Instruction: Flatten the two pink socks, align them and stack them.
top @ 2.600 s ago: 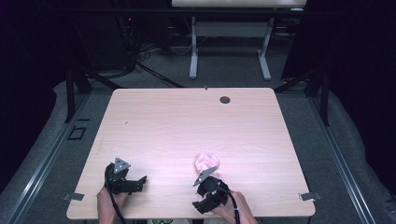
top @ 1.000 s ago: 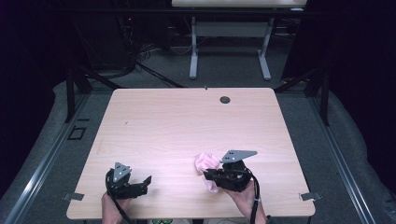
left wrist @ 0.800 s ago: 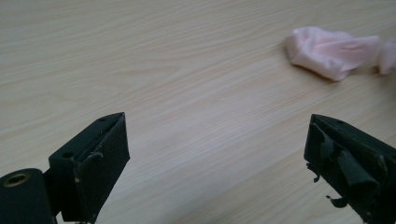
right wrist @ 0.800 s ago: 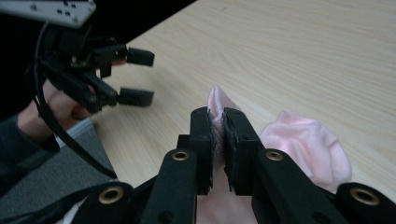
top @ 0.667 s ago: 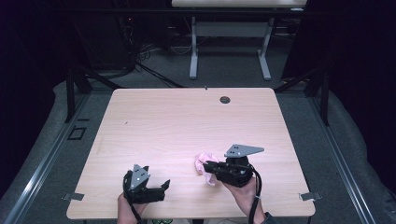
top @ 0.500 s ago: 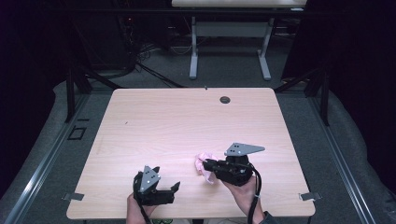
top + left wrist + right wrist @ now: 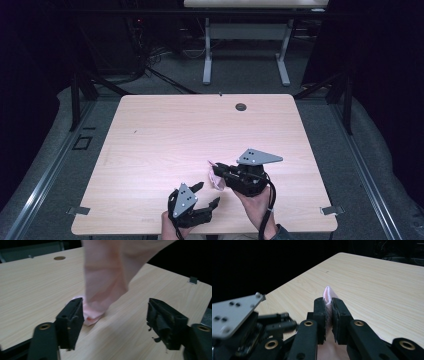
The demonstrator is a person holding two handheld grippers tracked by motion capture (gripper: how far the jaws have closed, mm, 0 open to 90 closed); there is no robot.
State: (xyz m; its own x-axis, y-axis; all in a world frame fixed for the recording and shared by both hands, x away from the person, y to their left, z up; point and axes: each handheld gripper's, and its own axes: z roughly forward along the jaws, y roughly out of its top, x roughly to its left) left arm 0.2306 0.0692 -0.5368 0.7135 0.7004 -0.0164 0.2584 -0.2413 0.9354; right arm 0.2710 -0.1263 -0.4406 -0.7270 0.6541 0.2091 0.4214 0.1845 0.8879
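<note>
Here the right gripper (image 7: pixel 328 315) pinches the pink cloth (image 7: pixel 105 282), and the left gripper (image 7: pixel 115 322), spread wide, could miss its dangling end, since it hangs off-centre.

Near the front edge of the worktop (image 7: pixel 165 135), right of centre, the right claw (image 7: pixel 216 172) holds a cloth (image 7: pixel 219 183) that hangs down to touch the worktop. The left claw (image 7: pixel 207 194) sits just left of and in front of the cloth, close to the edge. A round hole (image 7: pixel 241 106) lies far back, near the rear edge. Behind the worktop stands another table's legs (image 7: pixel 207 55).
</note>
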